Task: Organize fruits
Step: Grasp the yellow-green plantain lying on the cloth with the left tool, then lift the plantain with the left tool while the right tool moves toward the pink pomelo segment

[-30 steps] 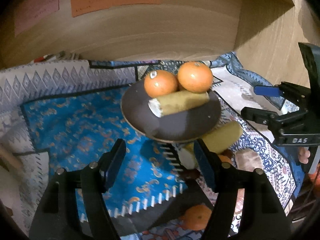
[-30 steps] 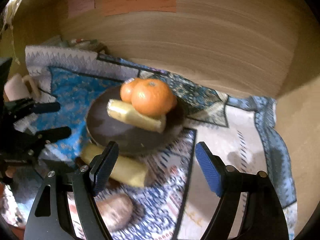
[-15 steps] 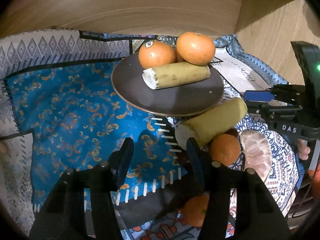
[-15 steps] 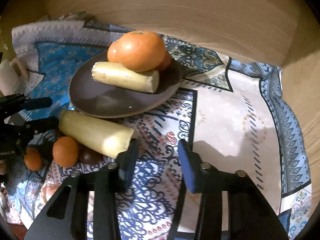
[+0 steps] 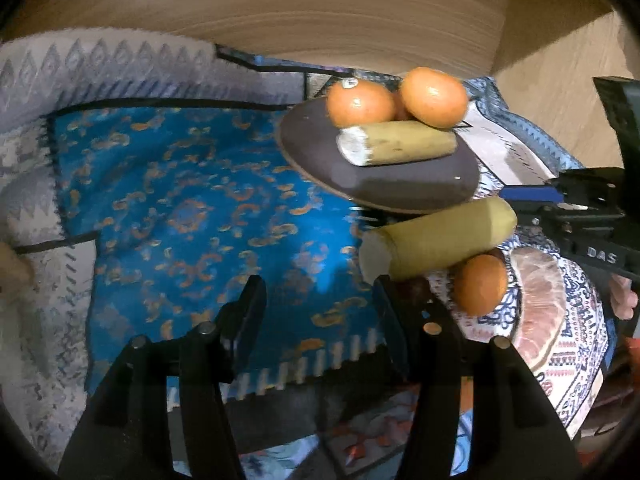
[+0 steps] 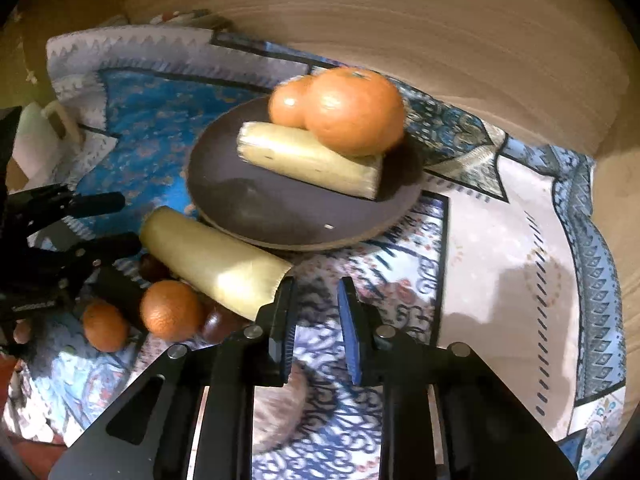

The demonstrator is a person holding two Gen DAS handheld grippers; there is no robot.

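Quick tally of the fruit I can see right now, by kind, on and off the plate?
Oranges: 4, two on the plate () and two on the cloth ()
Yellow cut banana pieces: 2, one on the plate, one beside it
Peeled citrus half: 1
Total: 7

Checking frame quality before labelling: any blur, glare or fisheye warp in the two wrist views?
Left wrist view: motion blur smears the blue cloth; the plate stays fairly sharp, with glare dots on the oranges; black vignette at the corners. Right wrist view: the wooden back wall bows into an arc; hard shadows fall on the pale cloth; the loose oranges are soft.
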